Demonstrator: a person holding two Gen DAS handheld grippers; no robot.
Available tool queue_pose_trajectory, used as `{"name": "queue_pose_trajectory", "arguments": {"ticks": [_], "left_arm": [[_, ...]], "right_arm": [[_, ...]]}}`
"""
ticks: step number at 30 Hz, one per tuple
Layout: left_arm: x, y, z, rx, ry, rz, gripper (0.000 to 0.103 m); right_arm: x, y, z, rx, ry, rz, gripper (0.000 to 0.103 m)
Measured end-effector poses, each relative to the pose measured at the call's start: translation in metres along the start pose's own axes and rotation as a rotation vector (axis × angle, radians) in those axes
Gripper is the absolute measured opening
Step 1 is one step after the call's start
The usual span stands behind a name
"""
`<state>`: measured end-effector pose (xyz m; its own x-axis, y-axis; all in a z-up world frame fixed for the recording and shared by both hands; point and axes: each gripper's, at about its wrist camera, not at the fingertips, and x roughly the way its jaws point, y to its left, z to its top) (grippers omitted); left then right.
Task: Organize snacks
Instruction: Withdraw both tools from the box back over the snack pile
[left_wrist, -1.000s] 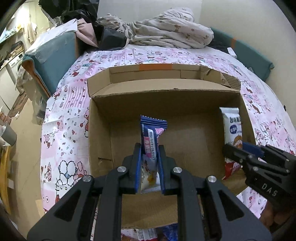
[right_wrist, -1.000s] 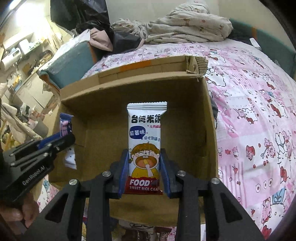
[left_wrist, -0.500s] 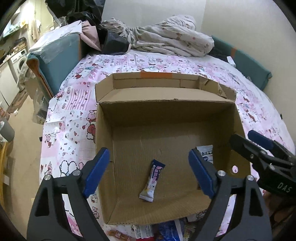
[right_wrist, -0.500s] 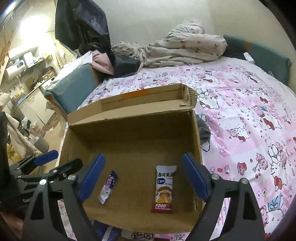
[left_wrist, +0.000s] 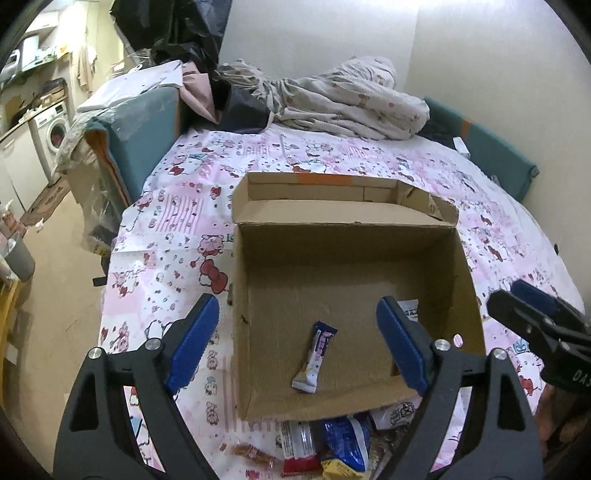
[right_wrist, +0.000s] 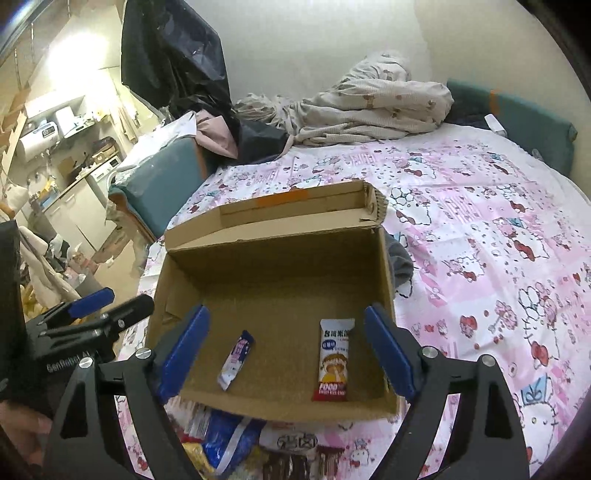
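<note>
1. Cardboard box (left_wrist: 347, 258) sits open on a bed with a pink cartoon-print sheet (right_wrist: 480, 221).
2. Left gripper (left_wrist: 297, 343): fingers (left_wrist: 192, 341) spread wide, holding nothing, above the box's near edge.
3. Right gripper (right_wrist: 284, 349): fingers (right_wrist: 388, 354) equally wide, empty.
4. Blue-and-white snack bar (right_wrist: 236, 360) lies flat on the box floor, left.
5. Rice-cake packet (right_wrist: 334, 360) lies flat to its right, apart.
6. More snack packets (left_wrist: 332, 443) are heaped on the sheet before the box.
</note>
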<state>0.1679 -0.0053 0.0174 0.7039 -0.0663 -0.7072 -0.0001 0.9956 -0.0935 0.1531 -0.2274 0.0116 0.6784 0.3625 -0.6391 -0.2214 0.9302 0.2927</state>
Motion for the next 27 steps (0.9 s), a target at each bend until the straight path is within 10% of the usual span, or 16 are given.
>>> {"name": "queue_pose_trajectory", "arguments": {"ticks": [27], "left_arm": [[-0.056,0.01,-0.06,0.011,0.087,-0.002,0.102]], "right_arm": [[-0.042,-0.01,-0.073,0.206,0.151,0.004,0.1]]}}
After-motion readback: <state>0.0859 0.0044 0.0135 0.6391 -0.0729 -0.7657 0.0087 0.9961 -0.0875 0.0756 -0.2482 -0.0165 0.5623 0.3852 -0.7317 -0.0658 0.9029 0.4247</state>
